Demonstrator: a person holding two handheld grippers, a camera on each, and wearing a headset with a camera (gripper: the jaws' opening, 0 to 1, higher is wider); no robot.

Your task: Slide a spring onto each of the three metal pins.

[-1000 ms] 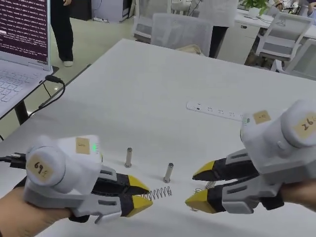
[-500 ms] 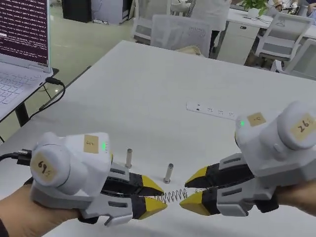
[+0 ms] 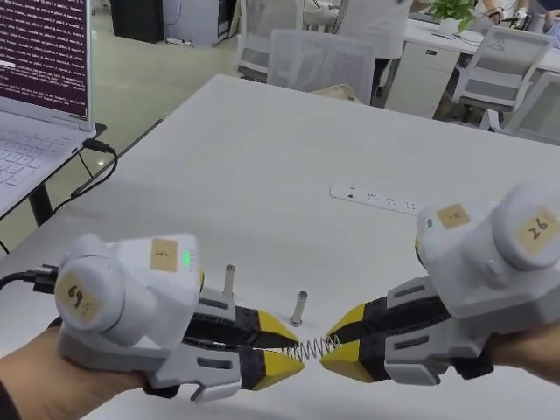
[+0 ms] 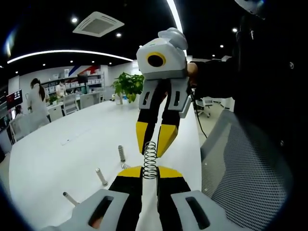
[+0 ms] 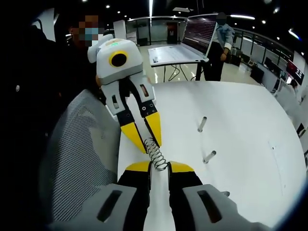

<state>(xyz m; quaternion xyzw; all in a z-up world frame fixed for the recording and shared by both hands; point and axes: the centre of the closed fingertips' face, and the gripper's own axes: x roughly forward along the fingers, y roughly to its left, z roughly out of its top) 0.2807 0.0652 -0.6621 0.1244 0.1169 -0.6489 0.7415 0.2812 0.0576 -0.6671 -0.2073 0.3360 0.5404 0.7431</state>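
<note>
1. The spring [image 3: 308,350] lies sideways just on the person's side of the middle pin [image 3: 299,308]. It bridges the yellow tips of the two hand-held grippers.
2. The left hand-held gripper [image 3: 282,350] reaches in from the left of the middle pin. Its jaws are clenched on the spring's left end. In the left gripper view the coil rises straight out from between its nearly closed tips.
3. The right hand-held gripper [image 3: 335,343] faces it from the right of the middle pin, tip to tip. Its jaws sit on either side of the spring's other end with a narrow gap between them. I cannot tell whether they are pinching the coil or only around it.
4. The middle pin stands upright and bare on the white table [image 3: 262,149].
5. The left pin [image 3: 228,280] stands upright to the left of the middle pin and slightly farther from the person. It is just beyond the left hand-held gripper's body.
6. The third pin [image 4: 121,153] stands in line with the other two on the middle pin's right side, near the right hand-held gripper's tips.
7. A white power strip [image 3: 376,197] lies flat well beyond the middle pin, to the right.
8. An open laptop [image 3: 35,79] with a lit screen sits far to the left of the middle pin, off the table's edge.
</note>
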